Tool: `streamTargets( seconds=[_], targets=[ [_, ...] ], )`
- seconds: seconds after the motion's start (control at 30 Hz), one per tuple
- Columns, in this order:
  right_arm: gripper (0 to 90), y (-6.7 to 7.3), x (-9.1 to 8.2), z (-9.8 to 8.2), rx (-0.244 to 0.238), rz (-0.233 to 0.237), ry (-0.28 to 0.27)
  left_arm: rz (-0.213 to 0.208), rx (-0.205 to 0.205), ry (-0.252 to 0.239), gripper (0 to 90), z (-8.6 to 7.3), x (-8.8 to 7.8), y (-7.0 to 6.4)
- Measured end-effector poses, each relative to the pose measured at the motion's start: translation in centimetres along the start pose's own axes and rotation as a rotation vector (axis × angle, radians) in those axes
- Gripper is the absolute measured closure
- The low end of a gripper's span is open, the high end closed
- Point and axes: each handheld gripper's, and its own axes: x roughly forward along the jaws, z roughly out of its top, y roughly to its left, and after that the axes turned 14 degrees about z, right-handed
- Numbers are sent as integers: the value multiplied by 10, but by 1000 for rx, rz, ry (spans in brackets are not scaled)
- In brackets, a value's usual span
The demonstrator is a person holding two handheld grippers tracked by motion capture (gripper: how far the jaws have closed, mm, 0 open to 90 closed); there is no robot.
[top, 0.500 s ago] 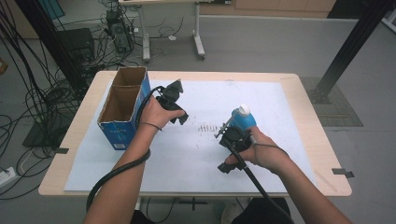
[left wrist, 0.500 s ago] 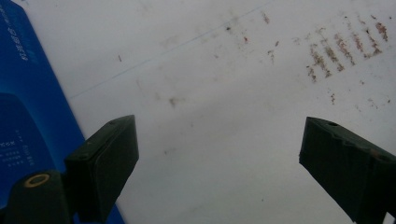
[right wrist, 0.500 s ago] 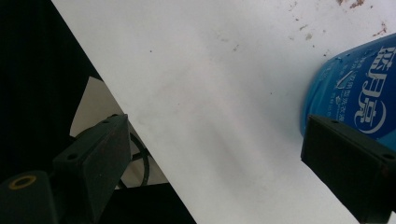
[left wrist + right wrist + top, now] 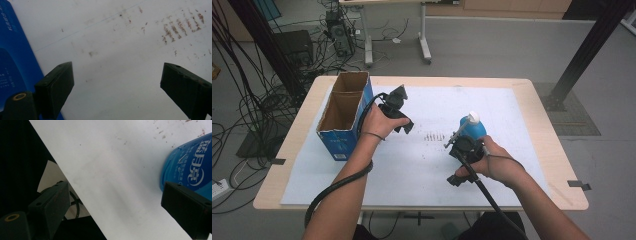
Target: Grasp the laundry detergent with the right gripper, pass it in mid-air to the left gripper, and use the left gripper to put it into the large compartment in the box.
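So the thing in play here is the blue bottle (image 4: 472, 128) with the white cap, standing upright on the white sheet (image 4: 507, 107) at about 4 o'clock from the table's middle. The right gripper (image 4: 453, 141) sits right beside it, jaws spread wide with nothing clamped. In the right gripper view the bottle (image 4: 191, 165) is just off one jaw, not between the two, so it isn't held.

My guess is it's a plastic detergent-type bottle: smooth, a bit slick, some give in the walls, and if it's full it'll be heavier low down. I'd grab it around the mid body, jaws across the narrower side, not up at the cap, where it could tip or twist.

The left gripper (image 4: 399, 107) hovers at roughly 10 o'clock, also wide open and empty; its own view looks down on bare sheet (image 4: 112, 50) with some brownish smudges (image 4: 181, 25).

The open cardboard box (image 4: 343, 115), blue on the outside, stands right next to the left hand (image 4: 377, 122) at 9 o'clock. Nothing lies between bottle and box except those smudges (image 4: 434, 136), though the left hand itself sits in that path.
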Motion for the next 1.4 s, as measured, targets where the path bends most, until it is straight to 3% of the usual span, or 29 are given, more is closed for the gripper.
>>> streamTargets(
  seconds=[0.77, 1.03, 1.4],
  targets=[
    [86, -8, 0, -24, 43, 9, -9, -4, -20, 9, 120, -3, 4, 0],
    [87, -13, 1, -36, 64, 7, -3, -2, -8, 11, 122, -1, 3, -4],
    [87, -21, -7, -53, 100, -10, -12, 8, -8, 8, 120, 0, 0, -6]
  ],
)
